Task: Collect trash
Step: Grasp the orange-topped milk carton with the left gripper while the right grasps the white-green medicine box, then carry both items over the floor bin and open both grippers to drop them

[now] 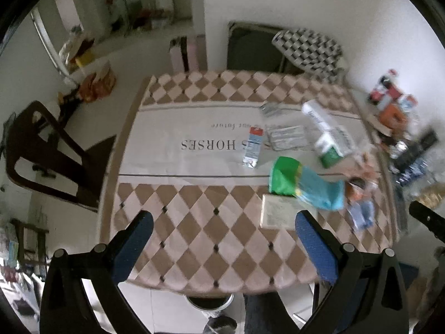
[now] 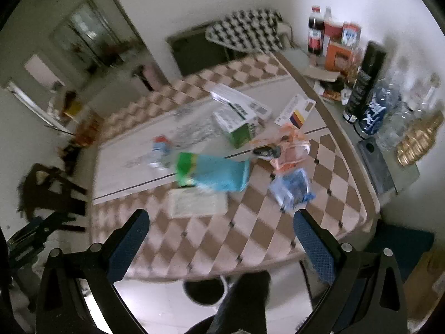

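Both the left gripper (image 1: 224,243) and right gripper (image 2: 221,240) hover released and empty above the tabletop's (image 1: 194,239) near edge. The trash, led by a green-blue bag (image 1: 303,186), a white card (image 2: 196,203) and a blue wrapper (image 2: 292,189), clusters toward the right edge. Risk: thin, flat wrappers may slip from the pads or be pushed off the edge.

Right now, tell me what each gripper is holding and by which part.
Nothing is held. The left gripper and right gripper are both open above the table, with no trash between their fingers.
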